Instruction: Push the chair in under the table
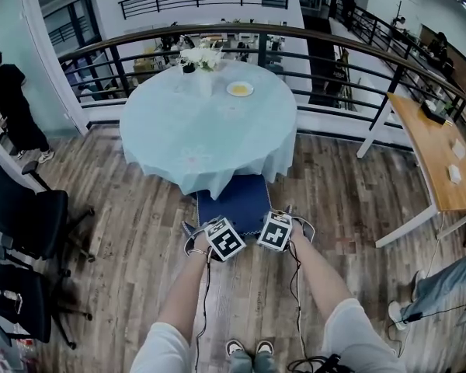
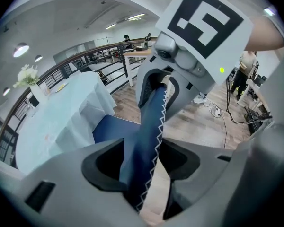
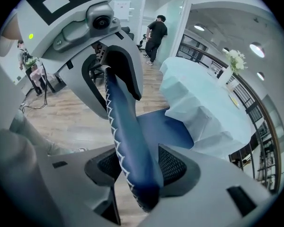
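Note:
A blue chair (image 1: 245, 199) stands with its seat partly under the round table (image 1: 163, 130), which wears a pale blue cloth. Its backrest top (image 2: 149, 126), edged in white zigzag stitching, runs between the jaws of my left gripper (image 2: 144, 160), which is shut on it. My right gripper (image 3: 137, 167) is shut on the same backrest (image 3: 125, 126) a little further along. In the head view the left gripper (image 1: 210, 238) and right gripper (image 1: 283, 230) sit side by side at the chair's near edge. Each gripper view shows the other gripper close ahead.
Black office chairs (image 1: 23, 216) stand at the left, a wooden desk (image 1: 443, 162) at the right, and a railing (image 1: 334, 68) behind the table. A flower vase (image 1: 203, 61) and a plate (image 1: 240, 89) are on the table. One person (image 1: 8, 99) stands far left; another's legs (image 1: 443, 286) show at the right.

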The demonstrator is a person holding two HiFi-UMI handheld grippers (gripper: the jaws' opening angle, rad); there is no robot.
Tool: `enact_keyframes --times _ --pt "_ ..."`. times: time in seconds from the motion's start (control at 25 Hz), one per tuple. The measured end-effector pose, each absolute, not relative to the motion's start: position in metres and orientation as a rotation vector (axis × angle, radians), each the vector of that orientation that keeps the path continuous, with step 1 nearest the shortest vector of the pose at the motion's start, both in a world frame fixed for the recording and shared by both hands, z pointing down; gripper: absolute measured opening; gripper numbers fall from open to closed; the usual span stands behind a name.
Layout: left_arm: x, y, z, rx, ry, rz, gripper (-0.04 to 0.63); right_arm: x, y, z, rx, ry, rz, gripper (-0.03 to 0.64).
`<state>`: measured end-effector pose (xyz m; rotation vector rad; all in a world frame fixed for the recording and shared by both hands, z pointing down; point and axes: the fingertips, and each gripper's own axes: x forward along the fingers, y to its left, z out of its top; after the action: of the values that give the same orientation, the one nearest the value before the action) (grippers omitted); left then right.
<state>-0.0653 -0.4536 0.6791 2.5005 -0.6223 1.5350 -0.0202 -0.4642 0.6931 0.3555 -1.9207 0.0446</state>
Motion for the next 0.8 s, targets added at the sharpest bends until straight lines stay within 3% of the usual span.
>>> enact_keyframes --times 0.6,0.68,0.76,0.8 --pt "-0.084 -0.436 0.621 2.571 -0.763 1.325 0.225 -0.023 -0.452 0.640 0.539 -2.058 0.060 0.206" --pt "-0.088 -0.439 0.607 2.584 -0.848 1.246 0.206 -0.022 -0.452 0.625 0.605 -2.077 0.082 0.171" --pt "-0.091 -0.441 0.591 2.588 -0.957 1.129 0.134 -0.024 -0.451 0.610 0.690 -2.115 0.101 0.079" --pt "-0.090 -0.440 0.585 2.585 -0.988 1.066 0.109 -0.026 -0.449 0.604 0.727 -2.143 0.105 0.067"
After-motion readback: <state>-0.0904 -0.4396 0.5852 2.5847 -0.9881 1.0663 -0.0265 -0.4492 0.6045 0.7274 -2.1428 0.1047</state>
